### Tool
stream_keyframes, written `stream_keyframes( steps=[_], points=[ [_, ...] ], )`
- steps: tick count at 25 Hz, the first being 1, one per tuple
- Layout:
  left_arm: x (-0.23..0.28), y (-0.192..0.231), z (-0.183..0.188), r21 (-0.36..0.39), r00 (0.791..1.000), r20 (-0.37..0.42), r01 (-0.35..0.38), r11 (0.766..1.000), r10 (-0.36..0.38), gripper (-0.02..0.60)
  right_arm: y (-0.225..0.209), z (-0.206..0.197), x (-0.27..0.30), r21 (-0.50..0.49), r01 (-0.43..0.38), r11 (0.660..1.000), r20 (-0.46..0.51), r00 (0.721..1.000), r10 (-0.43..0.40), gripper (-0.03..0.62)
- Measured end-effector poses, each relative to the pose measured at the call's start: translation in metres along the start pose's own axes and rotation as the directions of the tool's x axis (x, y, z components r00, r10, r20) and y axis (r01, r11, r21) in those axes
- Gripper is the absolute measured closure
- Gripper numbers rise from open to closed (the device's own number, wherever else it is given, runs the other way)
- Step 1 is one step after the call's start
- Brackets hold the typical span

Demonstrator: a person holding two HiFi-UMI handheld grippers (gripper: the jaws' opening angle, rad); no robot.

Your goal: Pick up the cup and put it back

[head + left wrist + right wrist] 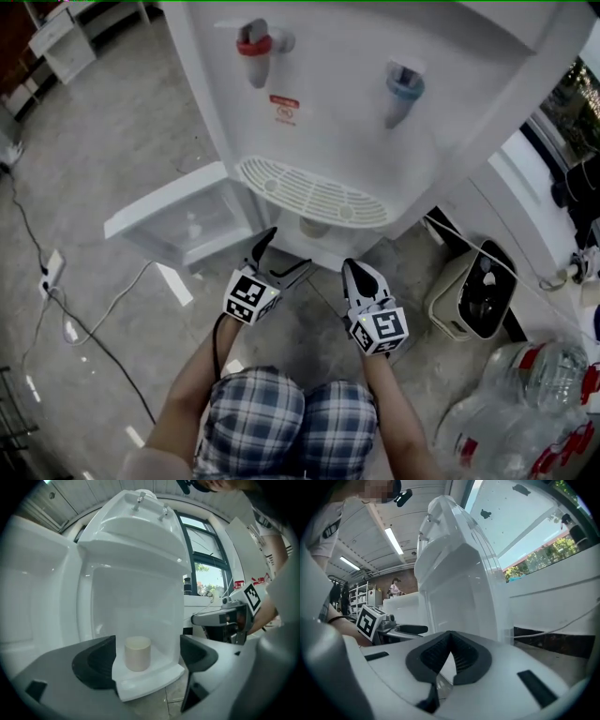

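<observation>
Facing cup [138,652] with left gripper [284,255] spread wide and empty, right gripper [449,651] pinched shut on nothing, risked toppling cup off shelf [154,679] if closed off-centre.

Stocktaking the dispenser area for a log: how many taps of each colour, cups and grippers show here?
red tap: 1
blue tap: 1
cup: 1
grippers, the left gripper and the right gripper: 2
total: 5
</observation>
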State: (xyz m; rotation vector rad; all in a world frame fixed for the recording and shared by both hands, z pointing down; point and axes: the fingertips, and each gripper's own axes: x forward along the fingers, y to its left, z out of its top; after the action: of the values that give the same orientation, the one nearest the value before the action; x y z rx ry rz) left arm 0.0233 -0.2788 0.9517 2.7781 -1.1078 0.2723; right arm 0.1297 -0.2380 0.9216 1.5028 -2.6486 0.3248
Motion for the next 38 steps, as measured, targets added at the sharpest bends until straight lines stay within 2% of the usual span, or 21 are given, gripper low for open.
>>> stream_keyframes(
  steps=[12,20,24,28,38],
  points=[
    [0.06,0.014,-0.029,0.013,1.0,-0.018,-0.017,1.0,0.017,0.152,0.006,-0.01,0.011,-0.083,-0.071,0.994,-0.024,0.997,0.069,0.577],
    [0.109,0.025,-0.051,-0.045,0.998,-0.069,-0.009,0.999,0.006,0.151,0.006,-0.013,0.014,-0.073,-0.066,0.995,-0.025,0.998,0.064,0.577],
    [0.128,0.027,-0.061,-0.03,0.994,-0.109,-0.001,1.0,-0.002,0.152,0.004,-0.015,0.012,-0.063,-0.058,0.996,-0.027,0.998,0.056,0.577],
    [0.138,0.034,-0.069,-0.035,0.992,-0.128,-0.023,0.999,0.018,0.153,-0.002,-0.015,0.008,-0.055,-0.043,0.998,-0.03,0.999,0.041,0.577],
    [0.139,0.034,-0.067,0.006,0.988,-0.153,-0.03,1.0,0.03,0.158,-0.005,-0.02,0.004,-0.058,-0.029,0.998,-0.045,0.999,0.026,0.577]
  ],
)
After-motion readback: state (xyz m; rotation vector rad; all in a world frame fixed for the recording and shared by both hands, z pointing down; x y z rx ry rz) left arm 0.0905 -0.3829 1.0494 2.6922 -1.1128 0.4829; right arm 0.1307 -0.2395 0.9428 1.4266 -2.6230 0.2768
